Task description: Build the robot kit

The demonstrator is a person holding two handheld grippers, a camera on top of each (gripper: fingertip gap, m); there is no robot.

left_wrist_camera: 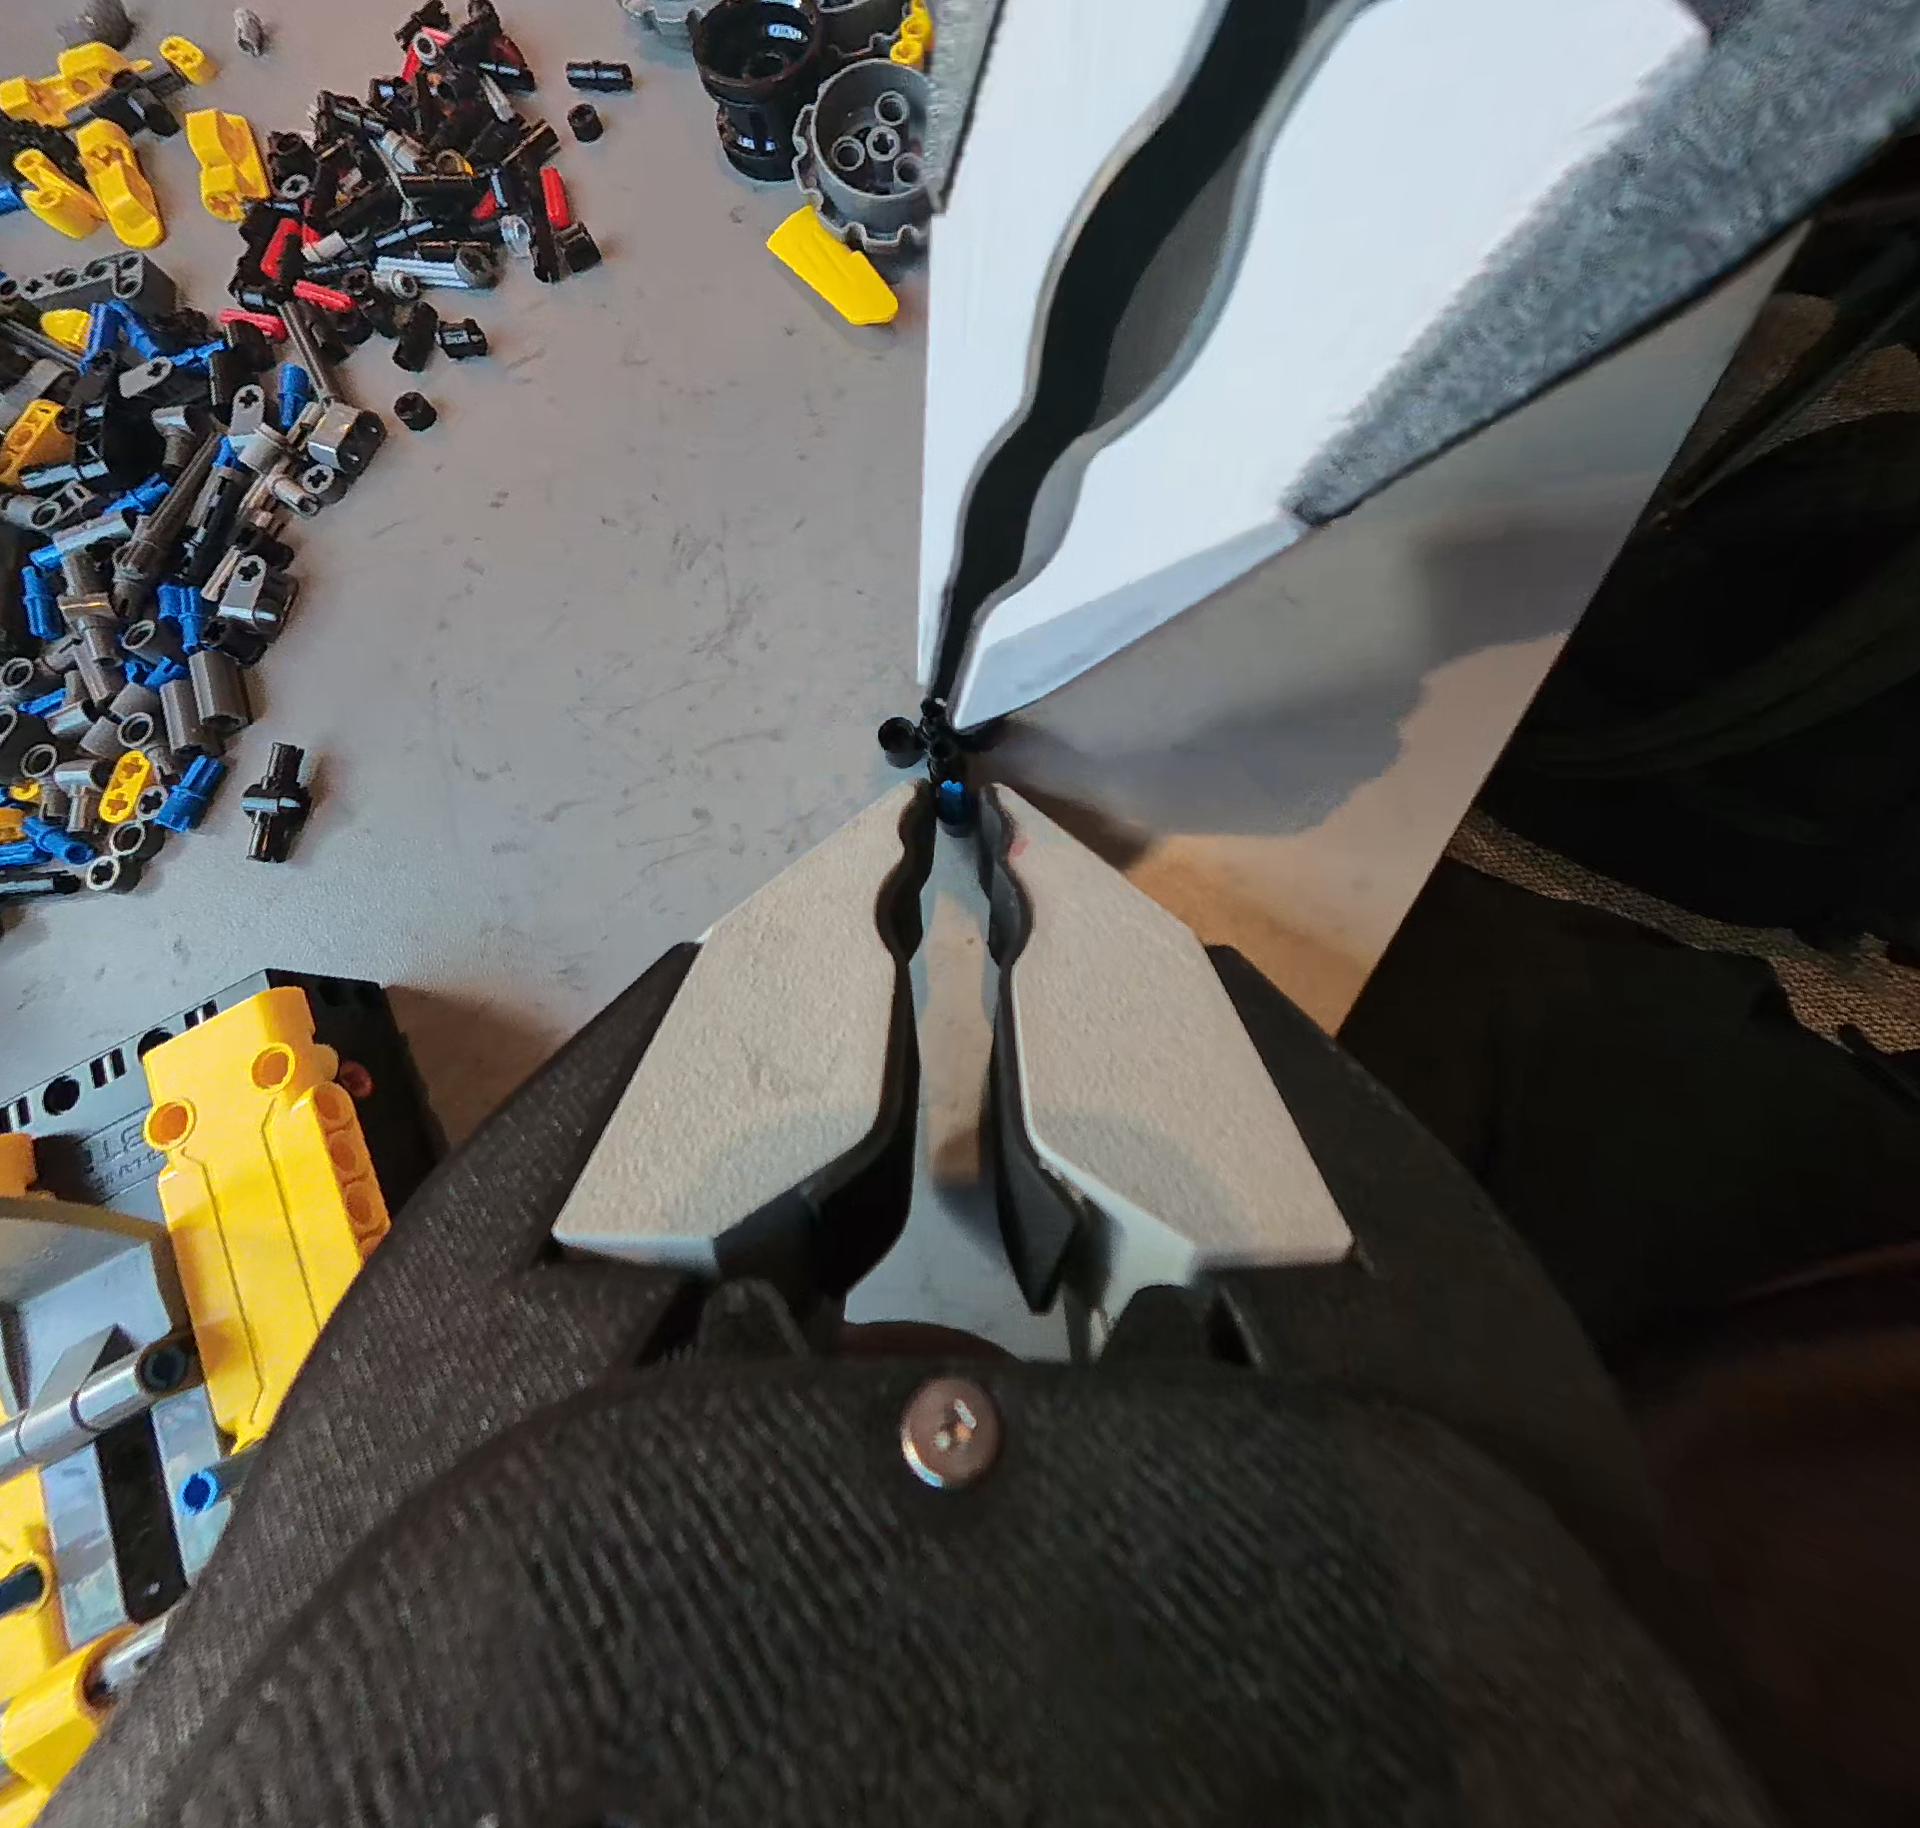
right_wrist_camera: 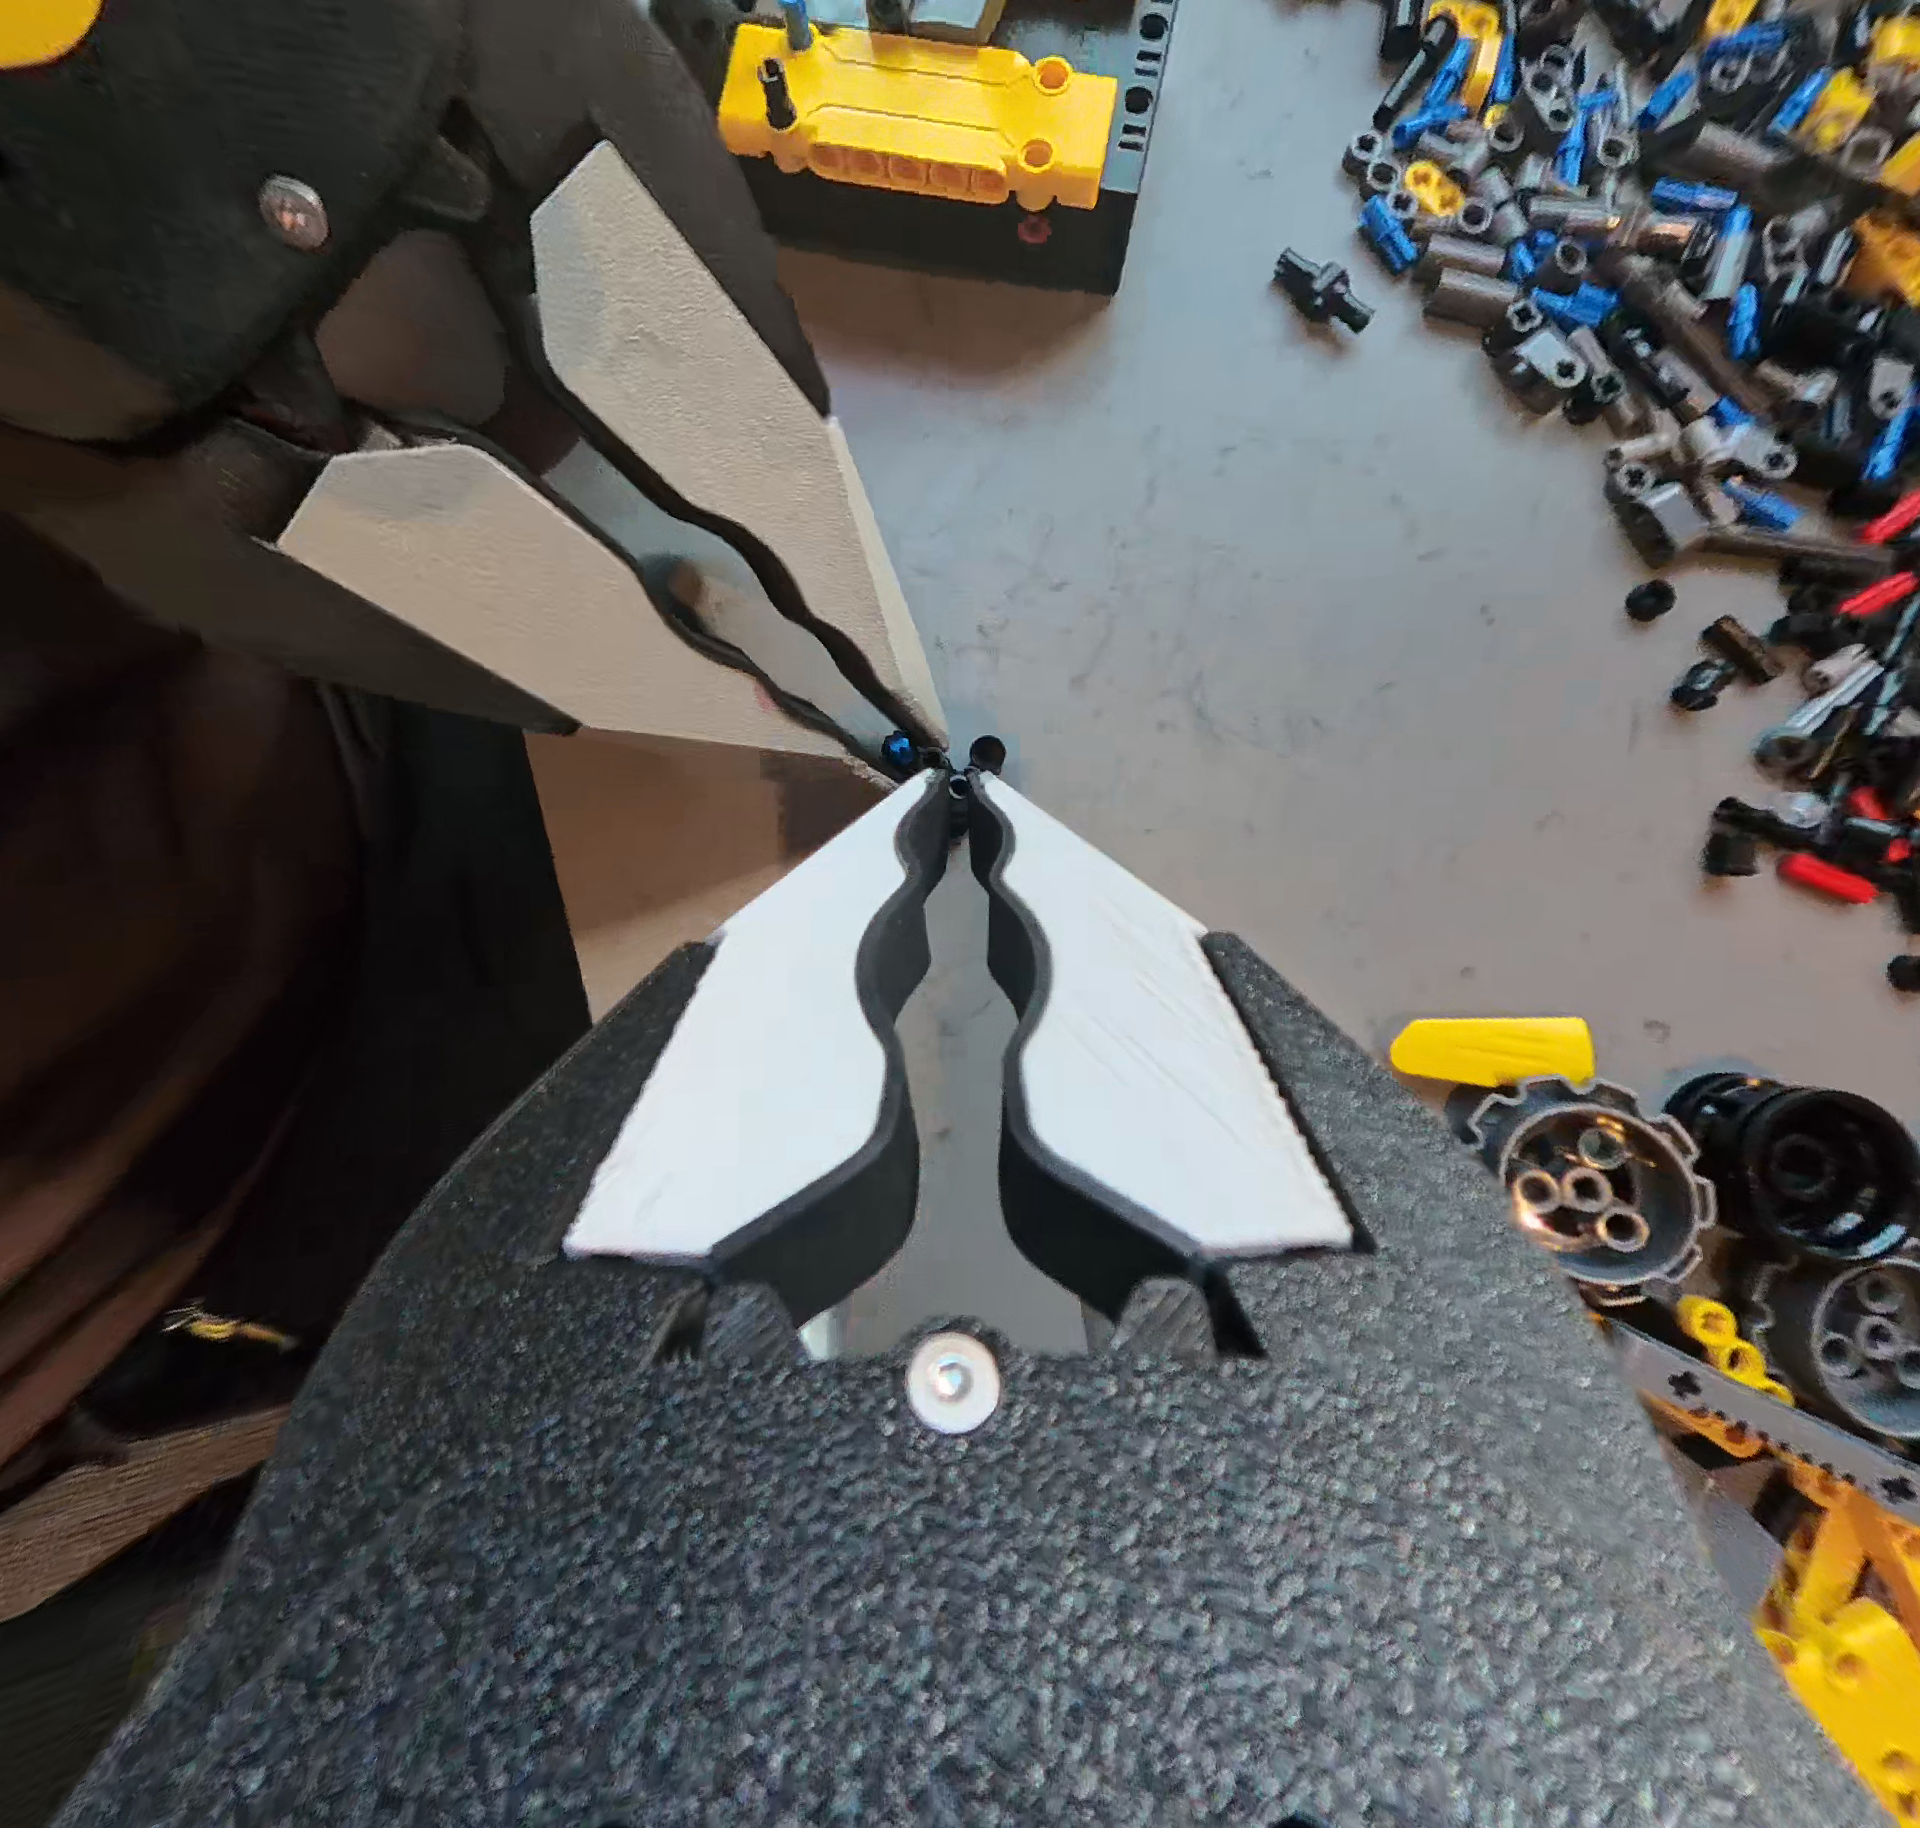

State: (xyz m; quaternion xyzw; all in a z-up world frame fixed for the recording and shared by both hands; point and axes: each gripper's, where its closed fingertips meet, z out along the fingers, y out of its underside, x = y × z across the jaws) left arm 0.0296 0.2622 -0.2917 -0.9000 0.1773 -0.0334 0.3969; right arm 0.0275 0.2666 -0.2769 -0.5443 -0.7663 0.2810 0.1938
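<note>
My left gripper (left_wrist_camera: 951, 804) has grey fingers and is shut on a small blue pin (left_wrist_camera: 952, 810) at its tips. My right gripper (right_wrist_camera: 957, 793) has white fingers and is shut on a small black connector (right_wrist_camera: 983, 752). The two grippers meet tip to tip above the grey table (left_wrist_camera: 623, 573), and the blue pin touches the black connector (left_wrist_camera: 914, 739). In the left wrist view the right gripper (left_wrist_camera: 940, 713) comes down from the top. In the right wrist view the left gripper (right_wrist_camera: 920, 744) comes in from the upper left with the blue pin (right_wrist_camera: 896, 748).
A pile of loose black, blue, grey, red and yellow parts (left_wrist_camera: 187, 407) lies at the left. Grey and black wheel hubs (left_wrist_camera: 821, 64) and a yellow wedge (left_wrist_camera: 831, 266) lie beyond. A yellow and grey assembly (left_wrist_camera: 239, 1176) stands near left. The table edge and dark clothing (left_wrist_camera: 1662, 947) are at right. My two grippers' fingertips are within a few centimetres of each other.
</note>
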